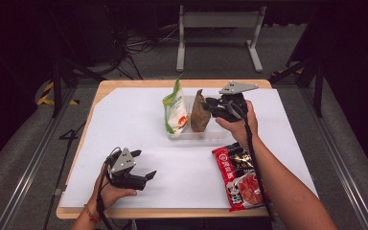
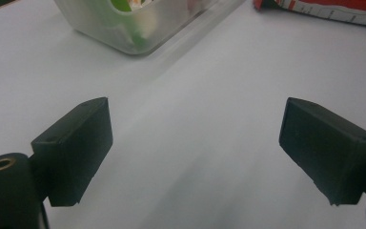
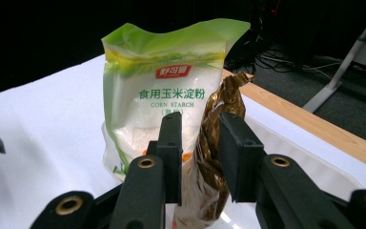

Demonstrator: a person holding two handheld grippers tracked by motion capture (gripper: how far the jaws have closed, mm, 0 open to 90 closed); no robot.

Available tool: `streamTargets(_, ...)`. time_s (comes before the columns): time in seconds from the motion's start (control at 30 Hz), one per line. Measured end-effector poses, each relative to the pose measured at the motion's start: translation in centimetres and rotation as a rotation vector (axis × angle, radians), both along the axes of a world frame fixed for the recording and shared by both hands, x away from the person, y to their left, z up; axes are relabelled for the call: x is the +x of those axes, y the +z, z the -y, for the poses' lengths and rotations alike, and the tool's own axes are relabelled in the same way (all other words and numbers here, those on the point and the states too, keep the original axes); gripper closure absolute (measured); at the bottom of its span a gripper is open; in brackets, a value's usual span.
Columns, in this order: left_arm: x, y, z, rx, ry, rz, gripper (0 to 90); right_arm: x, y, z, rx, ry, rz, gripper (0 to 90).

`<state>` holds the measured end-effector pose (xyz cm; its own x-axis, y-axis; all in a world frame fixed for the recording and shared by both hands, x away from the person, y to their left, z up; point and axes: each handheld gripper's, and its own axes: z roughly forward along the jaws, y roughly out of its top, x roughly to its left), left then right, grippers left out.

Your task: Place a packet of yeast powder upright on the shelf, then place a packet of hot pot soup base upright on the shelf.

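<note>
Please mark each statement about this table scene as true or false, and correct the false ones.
1. The corn starch bag stands upright in the clear plastic bin. True.
2. The red packet is inside the bin. False: it lies flat on the white table cover, near the front edge.
3. The left gripper is open with nothing between its jaws. True.
4. The brown bag lies flat beside the bin. False: it stands in the bin next to the corn starch bag.
5. The right gripper has its jaws either side of the brown bag. True.
</note>
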<state>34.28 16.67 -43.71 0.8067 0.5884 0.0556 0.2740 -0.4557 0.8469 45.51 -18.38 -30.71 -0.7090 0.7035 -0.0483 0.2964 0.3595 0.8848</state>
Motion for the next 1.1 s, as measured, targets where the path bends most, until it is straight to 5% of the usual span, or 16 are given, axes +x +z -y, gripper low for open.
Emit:
streamTargets(0.7, -0.7, -0.1, -0.8, -0.002, 0.022, -0.006, 11.9, -4.5, -0.4, 4.9, -0.075, 0.096, 0.022, 68.8)
streamTargets(1.1, -0.1, 0.0, 0.2, 0.005, -0.01, -0.009, 11.9, -7.1, -4.1, 8.8, -0.136, 0.095, -0.051, 63.2)
